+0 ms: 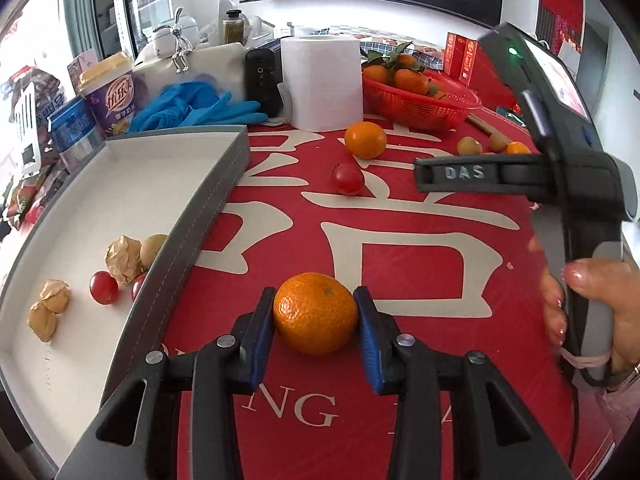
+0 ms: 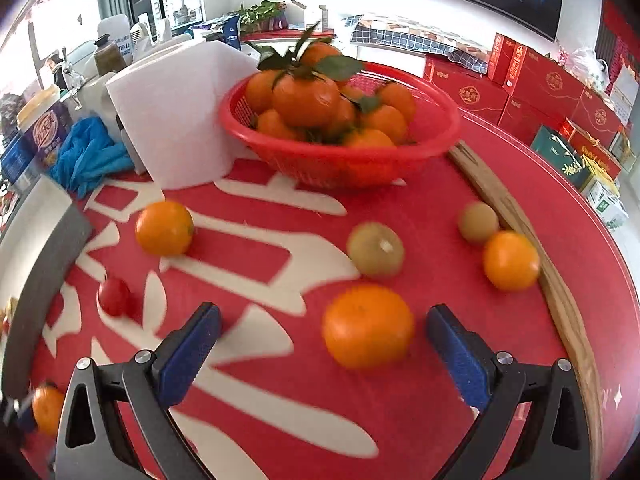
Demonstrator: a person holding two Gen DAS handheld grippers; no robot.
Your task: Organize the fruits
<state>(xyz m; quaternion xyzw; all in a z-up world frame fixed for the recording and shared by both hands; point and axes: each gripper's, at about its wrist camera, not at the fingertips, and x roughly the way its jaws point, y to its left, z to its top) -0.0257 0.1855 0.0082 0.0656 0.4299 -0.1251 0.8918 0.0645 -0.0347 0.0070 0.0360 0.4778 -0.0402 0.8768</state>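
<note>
My left gripper (image 1: 315,294) is shut on an orange (image 1: 316,316), its blue pads pressing both sides of it just above the red cloth. To its left lies the grey-rimmed white tray (image 1: 200,216), holding cherry tomatoes (image 1: 104,287), husked berries (image 1: 124,258) and a kiwi (image 1: 154,248). My right gripper (image 2: 324,312) stands open over another orange (image 2: 368,326), which lies between the fingers nearer the right one and touches neither. This view is blurred. Loose on the cloth are an orange (image 2: 164,228), a cherry tomato (image 2: 114,296), two kiwis (image 2: 376,248) and a small orange (image 2: 510,260).
A red basket (image 2: 340,160) of leafy tangerines stands at the back, next to a paper roll (image 2: 172,120) and blue gloves (image 2: 88,152). A wooden strip (image 2: 520,216) runs along the table's right edge. Cups and packets crowd the far left behind the tray.
</note>
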